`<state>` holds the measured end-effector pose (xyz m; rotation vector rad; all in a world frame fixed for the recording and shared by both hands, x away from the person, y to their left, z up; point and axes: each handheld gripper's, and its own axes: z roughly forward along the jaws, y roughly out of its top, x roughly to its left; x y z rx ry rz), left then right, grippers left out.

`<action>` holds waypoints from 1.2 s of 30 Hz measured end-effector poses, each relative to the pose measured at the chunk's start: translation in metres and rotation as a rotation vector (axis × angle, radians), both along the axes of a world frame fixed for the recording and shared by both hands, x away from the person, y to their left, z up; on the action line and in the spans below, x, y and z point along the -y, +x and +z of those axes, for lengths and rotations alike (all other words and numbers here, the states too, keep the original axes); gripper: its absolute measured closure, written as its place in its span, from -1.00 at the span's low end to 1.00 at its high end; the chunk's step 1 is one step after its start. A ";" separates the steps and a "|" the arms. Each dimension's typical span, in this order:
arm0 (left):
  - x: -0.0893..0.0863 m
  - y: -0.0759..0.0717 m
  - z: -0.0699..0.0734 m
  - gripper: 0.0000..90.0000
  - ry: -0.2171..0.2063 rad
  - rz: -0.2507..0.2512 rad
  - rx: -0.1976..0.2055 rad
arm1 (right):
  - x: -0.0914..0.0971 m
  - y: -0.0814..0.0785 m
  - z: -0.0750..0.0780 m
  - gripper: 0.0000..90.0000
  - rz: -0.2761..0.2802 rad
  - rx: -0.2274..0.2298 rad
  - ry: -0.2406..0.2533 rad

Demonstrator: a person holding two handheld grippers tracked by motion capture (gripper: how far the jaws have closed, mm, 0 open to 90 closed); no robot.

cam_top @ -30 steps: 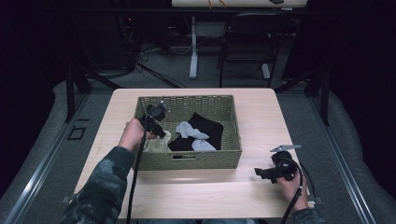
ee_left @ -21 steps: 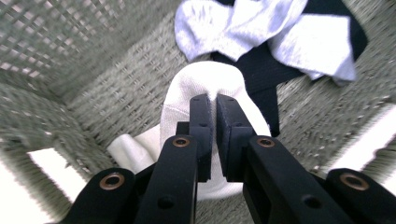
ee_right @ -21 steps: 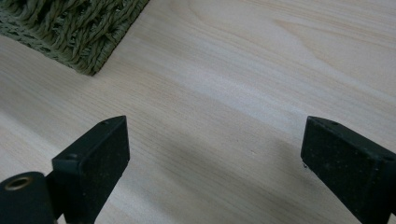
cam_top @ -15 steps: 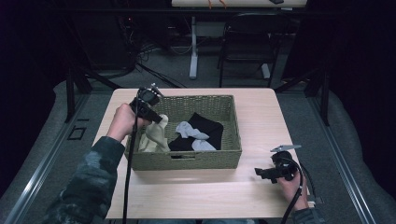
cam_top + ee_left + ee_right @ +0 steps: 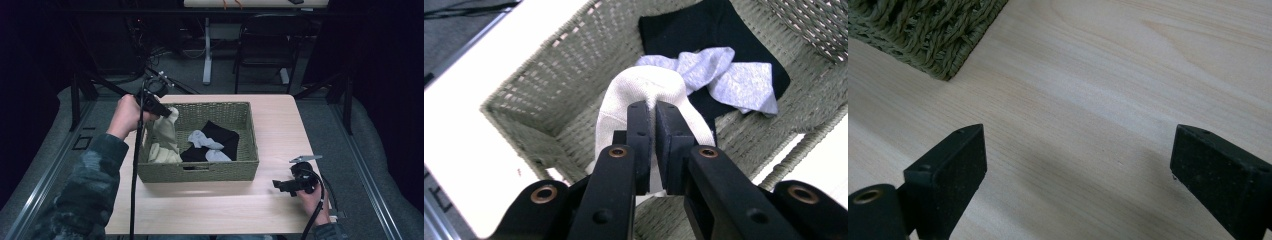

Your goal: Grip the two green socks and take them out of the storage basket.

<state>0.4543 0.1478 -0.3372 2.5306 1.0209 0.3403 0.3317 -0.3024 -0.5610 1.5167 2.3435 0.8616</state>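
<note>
Since the earlier frames, the left gripper (image 5: 161, 111) has been rising from inside the basket (image 5: 250, 150) toward its 10 o'clock corner, drawing a cream cloth (image 5: 164, 135) up with it, while the right gripper (image 5: 286, 185) is staying parked at the table's (image 5: 200, 210) 4 o'clock.

From the high view, the cream cloth is hanging from the left gripper over the basket's left end, its lower part still bunching on the basket floor. A black garment (image 5: 222, 137) with a pale grey one (image 5: 202, 141) lying across it is sitting near the basket's centre. The lift looks meant to free the cloth from the others before carrying it out, probably over the near left wall.

Along the left gripper view, the jaws are pressing almost together on a fold of the cream cloth (image 5: 644, 95), pinching at its top so that it drapes straight down. The grey piece (image 5: 734, 80) is lying toward 2 o'clock on the black garment (image 5: 704, 25).

Through the right gripper view, the jaws are standing wide apart over bare table (image 5: 1108, 100), gripping nothing, with the basket corner (image 5: 933, 35) at 11 o'clock. It seems to be waiting clear of the work.
</note>
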 end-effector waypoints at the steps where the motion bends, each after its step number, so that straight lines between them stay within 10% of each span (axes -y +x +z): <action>1: 0.000 0.000 0.003 0.90 -0.001 0.003 0.003 | 0.000 0.000 0.000 -0.84 -0.001 0.001 0.002; 22: -0.029 -0.001 0.062 0.90 -0.027 0.088 0.124 | -0.001 0.001 0.000 -0.84 0.003 -0.003 0.003; 36: -0.088 -0.016 0.079 0.90 -0.050 0.209 0.172 | -0.003 0.001 -0.001 -0.84 0.008 -0.003 0.000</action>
